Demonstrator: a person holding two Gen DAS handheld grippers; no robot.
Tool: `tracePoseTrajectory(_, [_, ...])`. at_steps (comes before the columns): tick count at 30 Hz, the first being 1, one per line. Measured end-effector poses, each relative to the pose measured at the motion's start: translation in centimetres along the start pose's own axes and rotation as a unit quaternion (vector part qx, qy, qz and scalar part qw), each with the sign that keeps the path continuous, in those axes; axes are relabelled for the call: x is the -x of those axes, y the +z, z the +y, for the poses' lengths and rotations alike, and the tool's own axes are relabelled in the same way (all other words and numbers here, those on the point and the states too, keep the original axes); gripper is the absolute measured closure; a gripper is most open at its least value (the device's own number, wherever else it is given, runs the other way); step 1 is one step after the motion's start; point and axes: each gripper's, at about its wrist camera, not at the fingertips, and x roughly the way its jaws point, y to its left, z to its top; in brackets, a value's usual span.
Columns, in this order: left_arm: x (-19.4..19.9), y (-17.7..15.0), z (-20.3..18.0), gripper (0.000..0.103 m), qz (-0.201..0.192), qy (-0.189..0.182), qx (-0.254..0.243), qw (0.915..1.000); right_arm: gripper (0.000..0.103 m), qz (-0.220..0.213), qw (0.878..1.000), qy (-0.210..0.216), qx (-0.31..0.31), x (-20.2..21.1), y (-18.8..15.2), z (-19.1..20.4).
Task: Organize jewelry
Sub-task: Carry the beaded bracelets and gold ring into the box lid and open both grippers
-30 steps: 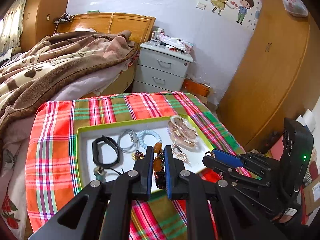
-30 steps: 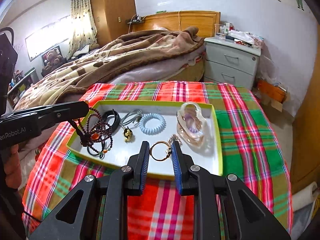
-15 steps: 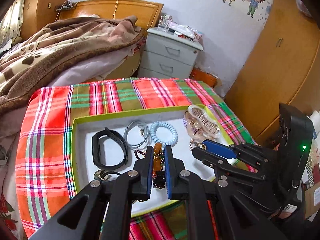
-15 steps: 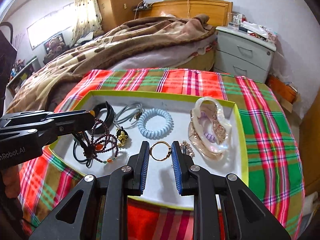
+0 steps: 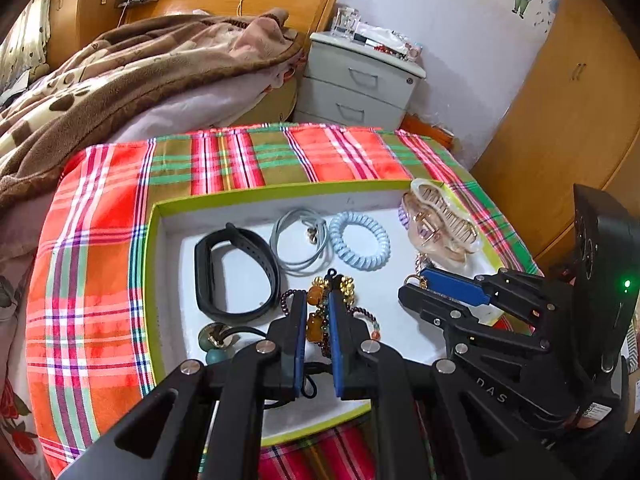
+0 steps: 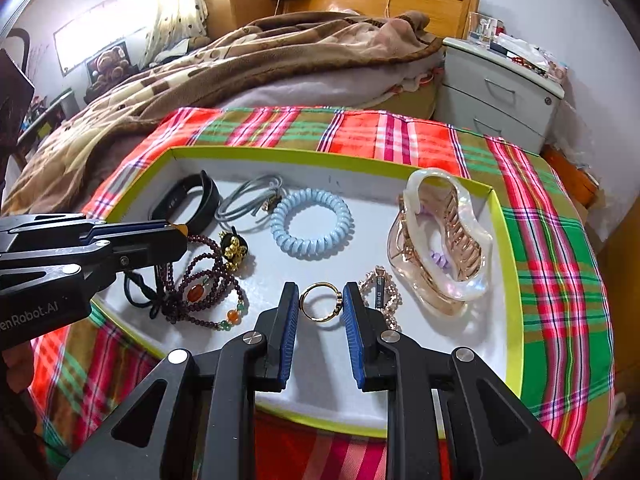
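— Two tongs over one tray (image 6: 508, 264). What does each grip?

— Right tongs (image 6: 320, 300) are clamped on a gold ring (image 6: 320, 303), pads touching both its sides, just above the white tray floor. Left tongs (image 5: 318, 312) are nearly together, pinched on a dark bead bracelet (image 6: 200, 288) whose loops trail onto the tray beneath them.

— And past the tips?

— Just beyond the left tongs, a black band (image 5: 234, 270). Further on, a grey cord (image 5: 298, 242) and a blue coil hair tie (image 6: 312, 222), side by side. To the right of the right tongs, a chain (image 6: 380, 292), then a pearly hair claw (image 6: 440, 240) by the tray's right wall.

— What carries it all?

— A worktop under a plaid cloth (image 6: 560, 240); a bed (image 6: 240, 64) behind.
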Motion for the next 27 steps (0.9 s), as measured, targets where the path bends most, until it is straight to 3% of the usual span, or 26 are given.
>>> tracePoseTrajectory(4, [-0.22,-0.24,0.10,0.092,0.002,0.019,0.002,0.9998,0.079,-0.001,1.000,-0.006,0.005,-0.17,-0.08,0.17])
tracePoseTrajectory(16, [-0.69,-0.40,0.48,0.090,0.013,0.019,0.011,0.9997,0.079,-0.001,1.000,-0.014,0.009,-0.17,-0.09,0.44])
tracePoseTrajectory(27, [-0.25,-0.55,0.16,0.072,0.011,0.031,0.011,0.9994,0.077,-0.017,1.000,-0.012,0.005,0.65,0.06,0.49])
